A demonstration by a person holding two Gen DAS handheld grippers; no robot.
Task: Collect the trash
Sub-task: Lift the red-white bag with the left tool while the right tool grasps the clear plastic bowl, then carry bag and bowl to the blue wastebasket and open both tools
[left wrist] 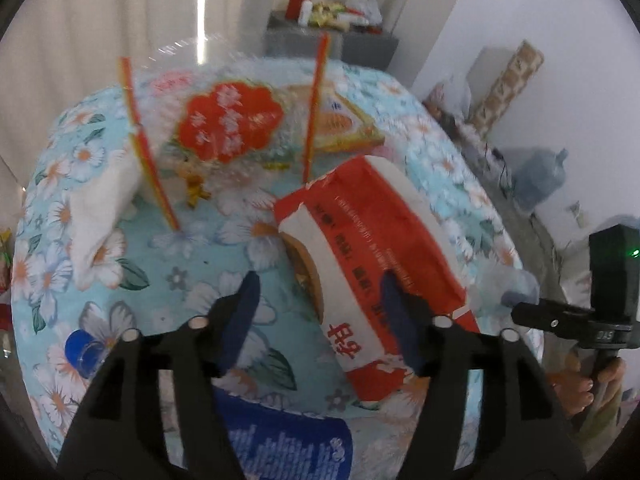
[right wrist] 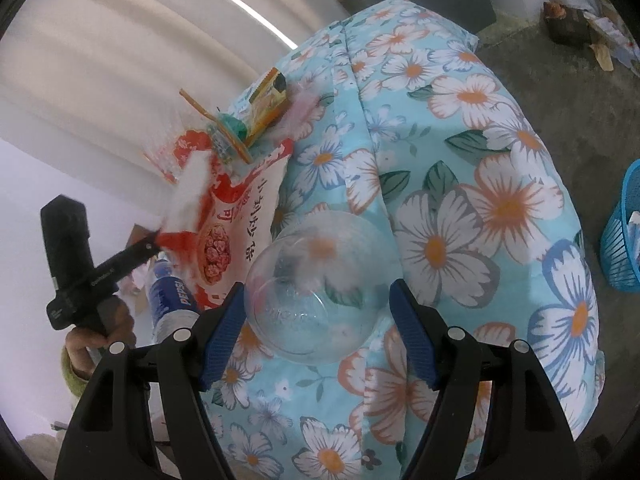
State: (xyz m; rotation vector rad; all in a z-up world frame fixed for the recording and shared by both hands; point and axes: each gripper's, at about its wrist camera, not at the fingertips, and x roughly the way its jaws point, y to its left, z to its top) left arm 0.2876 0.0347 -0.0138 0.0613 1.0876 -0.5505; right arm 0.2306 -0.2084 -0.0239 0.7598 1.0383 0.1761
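With my left hand-held gripper (left wrist: 320, 312) wide over the red snack bag (left wrist: 372, 248), I should centre first. My right hand-held gripper (right wrist: 316, 320) stands wide around the clear cup (right wrist: 316, 288), seemingly untouched.

Floral cloth (right wrist: 460, 184), curtain (left wrist: 100, 20), grey cabinet (left wrist: 316, 40).

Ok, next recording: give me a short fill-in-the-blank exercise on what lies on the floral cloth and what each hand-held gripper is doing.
1. Between the open jaws of the right hand-held gripper sits a clear plastic ____.
2. The snack bag in front of the left hand-held gripper is white and ____.
3. The mesh basket standing on the floor is ____.
4. The floral cloth has a light ____ ground.

Missing words: cup; red; blue; blue
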